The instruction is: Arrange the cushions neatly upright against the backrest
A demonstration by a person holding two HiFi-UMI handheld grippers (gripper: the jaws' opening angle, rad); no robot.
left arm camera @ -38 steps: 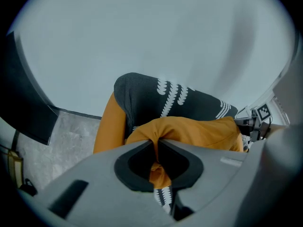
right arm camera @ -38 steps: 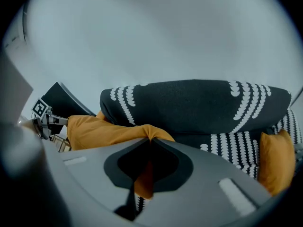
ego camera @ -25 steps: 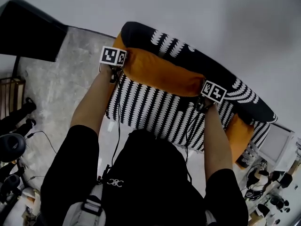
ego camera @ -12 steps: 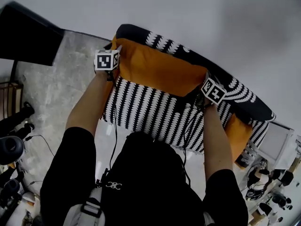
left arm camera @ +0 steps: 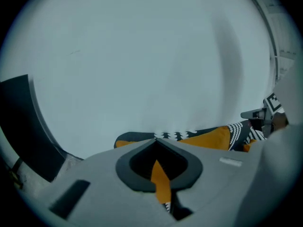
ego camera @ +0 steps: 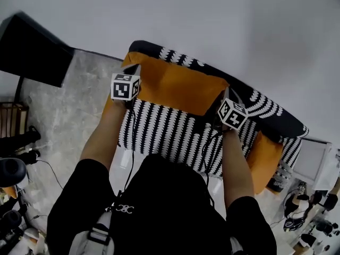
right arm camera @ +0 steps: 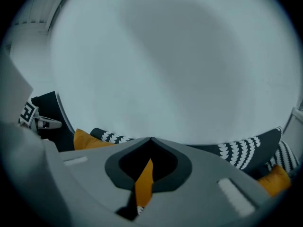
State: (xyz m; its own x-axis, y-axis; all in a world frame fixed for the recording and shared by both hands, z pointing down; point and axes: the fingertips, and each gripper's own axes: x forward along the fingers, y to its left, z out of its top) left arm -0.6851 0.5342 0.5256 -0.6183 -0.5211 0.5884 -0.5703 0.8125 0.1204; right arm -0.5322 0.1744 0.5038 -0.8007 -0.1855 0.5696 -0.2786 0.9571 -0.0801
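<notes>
Both pairs of fingers are closed, each pinching a thin fold of orange cover. Our left gripper [left arm camera: 155,141] grips the orange cushion [ego camera: 178,89] near its left end, and our right gripper [right arm camera: 150,141] grips it near the right end. The cushion lies lengthwise against the backrest [ego camera: 265,106] of the black-and-white sofa [ego camera: 164,132]. We judge it light, soft and floppy, so end holds suit it, though the fabric may slip. A second cushion [ego camera: 263,161] sits at the sofa's right end, with grey floor [ego camera: 69,100] and white wall [ego camera: 212,20] around.
</notes>
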